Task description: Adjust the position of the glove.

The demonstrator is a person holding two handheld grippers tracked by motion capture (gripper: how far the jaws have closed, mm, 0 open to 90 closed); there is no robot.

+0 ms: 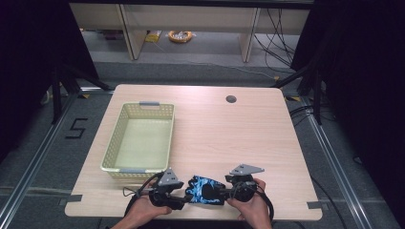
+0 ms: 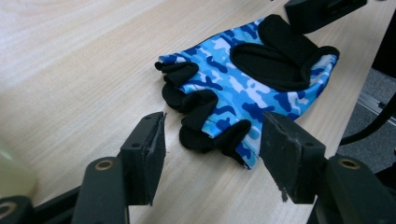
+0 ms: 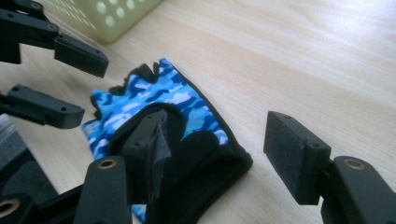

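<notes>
A blue camouflage fingerless glove (image 1: pixel 205 190) with black palm pads lies flat on the wooden table near its front edge. In the left gripper view the glove (image 2: pixel 252 88) has its finger stubs pointing at my left gripper (image 2: pixel 212 156), whose jaws stand open on either side of them without touching. My right gripper (image 3: pixel 215 140) is open at the glove's (image 3: pixel 163 116) wrist end, one jaw over the black cuff. In the high view the left gripper (image 1: pixel 184 198) and right gripper (image 1: pixel 224 193) face each other across the glove.
A pale yellow-green mesh basket (image 1: pixel 112 148) sits empty on the table's left half, just behind the left gripper. A round cable hole (image 1: pixel 231 99) is at the back of the table (image 1: pixel 248 138). The front edge is close below both hands.
</notes>
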